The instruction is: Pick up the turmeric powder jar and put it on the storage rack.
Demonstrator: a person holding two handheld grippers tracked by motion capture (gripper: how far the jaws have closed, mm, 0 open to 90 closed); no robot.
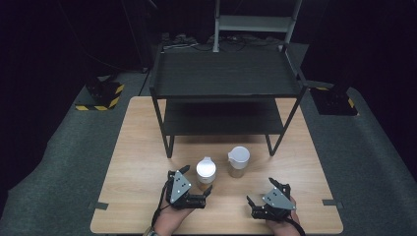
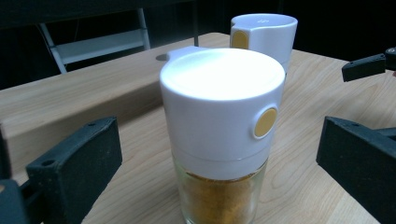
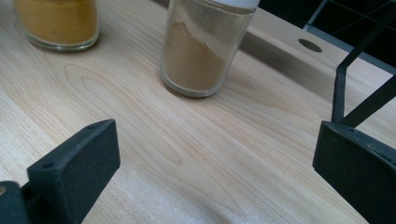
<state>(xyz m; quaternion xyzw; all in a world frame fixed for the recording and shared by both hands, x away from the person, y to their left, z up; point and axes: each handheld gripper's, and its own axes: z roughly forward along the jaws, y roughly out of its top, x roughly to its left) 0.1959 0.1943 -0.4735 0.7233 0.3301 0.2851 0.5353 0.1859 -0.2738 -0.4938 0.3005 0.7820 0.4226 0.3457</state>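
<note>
- The left gripper [image 1: 200,185] is seen at lower centre of the high view, its jaws spread wide to either side of the yellow-powder jar [image 2: 220,135], with nothing gripped; in the left gripper view clear gaps are seen on both sides of the jar.
- The right gripper [image 1: 263,191] is seen at lower right of the high view, jaws wide apart and empty, over bare wood.
- The table [image 1: 137,162] fills the lower half of the high view.
- A black shelf rack [image 1: 226,73] is set at upper centre.
- The brown-powder jar [image 1: 238,162] is placed just right of the yellow-powder jar, apart from it.
</note>
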